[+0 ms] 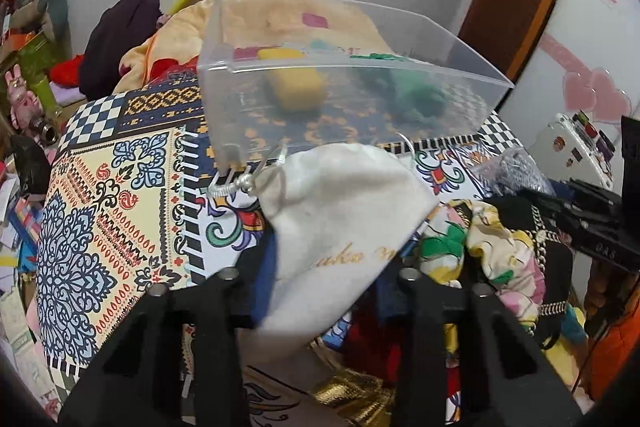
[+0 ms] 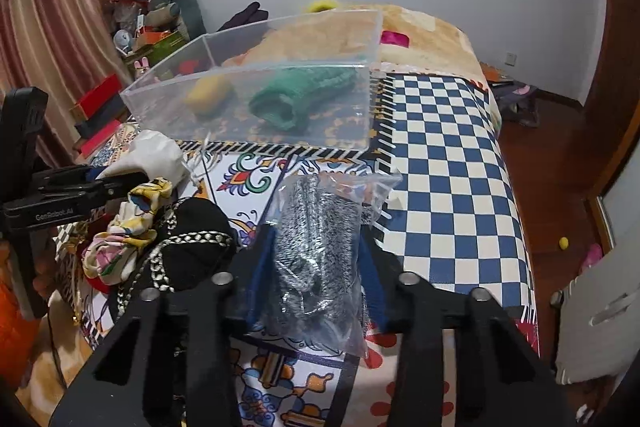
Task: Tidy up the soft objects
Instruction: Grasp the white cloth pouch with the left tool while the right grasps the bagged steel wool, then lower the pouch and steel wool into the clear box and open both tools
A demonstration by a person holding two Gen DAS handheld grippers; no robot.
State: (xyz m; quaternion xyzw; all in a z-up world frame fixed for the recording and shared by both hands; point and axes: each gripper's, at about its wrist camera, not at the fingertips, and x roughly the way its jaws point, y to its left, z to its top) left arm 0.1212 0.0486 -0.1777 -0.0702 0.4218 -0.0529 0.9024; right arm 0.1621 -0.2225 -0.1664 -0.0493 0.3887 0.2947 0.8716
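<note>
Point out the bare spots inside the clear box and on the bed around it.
Inside the clear box, floor is bare in front of the yellow sponge and green knit. The blue checkered cloth right of the box is bare. The pile around the black hat is crowded.

Clear plastic box (image 1: 340, 67) w/ a yellow sponge (image 1: 294, 91) at its 9 o'clock side and a green knit piece (image 1: 420, 95) at 3 o'clock. White cloth pouch (image 1: 340, 223) w/ gold lettering and silver cord. Grey-black marled knit in a clear bag (image 2: 320, 251). Black fabric w/ white-gold braid (image 2: 192, 231); floral scarf (image 2: 128, 227) in yellow, pink, green. Bed cover (image 2: 440, 187): blue-white checks at 3 o'clock, multicolour ornament elsewhere. Black gripper frames, blue pads.
</note>
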